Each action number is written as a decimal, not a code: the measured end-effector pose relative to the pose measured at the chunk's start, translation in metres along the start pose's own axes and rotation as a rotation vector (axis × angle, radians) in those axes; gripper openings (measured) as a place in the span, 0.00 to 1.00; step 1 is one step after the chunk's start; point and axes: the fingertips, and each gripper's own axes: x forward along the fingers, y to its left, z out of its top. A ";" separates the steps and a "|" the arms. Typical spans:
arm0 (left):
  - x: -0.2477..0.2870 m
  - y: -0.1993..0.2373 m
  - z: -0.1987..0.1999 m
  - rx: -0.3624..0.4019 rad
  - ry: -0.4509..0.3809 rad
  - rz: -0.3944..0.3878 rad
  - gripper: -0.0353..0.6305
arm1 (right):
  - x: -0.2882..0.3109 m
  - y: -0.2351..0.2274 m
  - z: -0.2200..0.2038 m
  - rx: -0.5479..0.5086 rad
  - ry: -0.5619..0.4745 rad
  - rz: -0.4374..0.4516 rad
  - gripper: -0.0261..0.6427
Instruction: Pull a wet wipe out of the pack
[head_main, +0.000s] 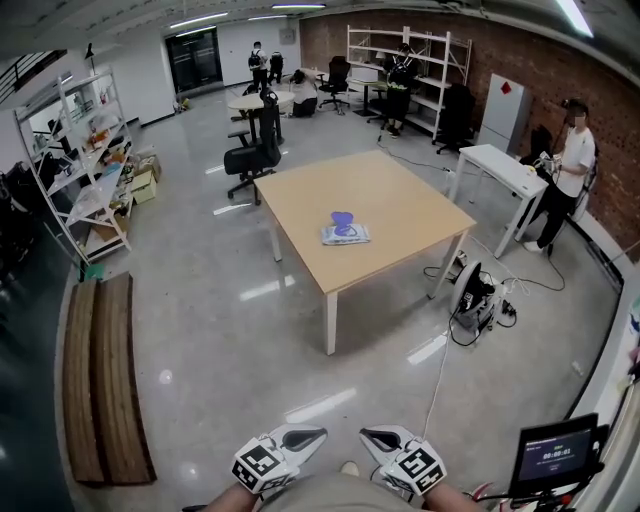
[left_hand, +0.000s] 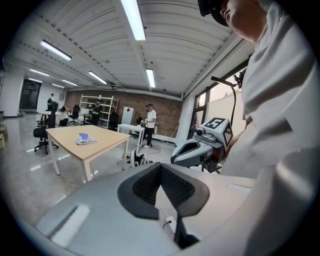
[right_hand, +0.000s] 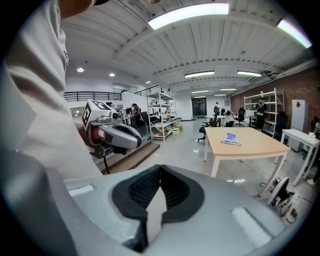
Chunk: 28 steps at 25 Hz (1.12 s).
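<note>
The wet wipe pack (head_main: 345, 232), white with a purple top, lies flat near the middle of the light wooden table (head_main: 400, 205), several steps ahead of me. It also shows small in the left gripper view (left_hand: 86, 140) and the right gripper view (right_hand: 231, 141). Both grippers are held low against my body, far from the table. My left gripper (head_main: 300, 440) (left_hand: 161, 167) is shut with nothing between its black pads. Beside it, my right gripper (head_main: 385, 440) (right_hand: 160, 169) is also shut and holds nothing.
Polished floor lies between me and the table. A cable reel (head_main: 476, 300) with cords sits by the table's right leg. Wooden benches (head_main: 100, 375) lie at the left, a shelf rack (head_main: 85, 160) behind them. A person (head_main: 565, 170) stands by a white table (head_main: 505, 170). A screen (head_main: 558, 455) stands at my right.
</note>
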 end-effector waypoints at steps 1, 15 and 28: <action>0.006 0.000 0.002 -0.001 -0.002 0.002 0.06 | -0.003 -0.005 -0.001 -0.003 -0.002 0.004 0.04; 0.101 0.006 0.020 -0.027 -0.003 0.012 0.06 | -0.035 -0.091 -0.025 -0.007 0.004 -0.006 0.04; 0.135 0.075 0.041 -0.009 0.000 0.029 0.06 | 0.001 -0.160 -0.007 0.013 -0.013 -0.022 0.04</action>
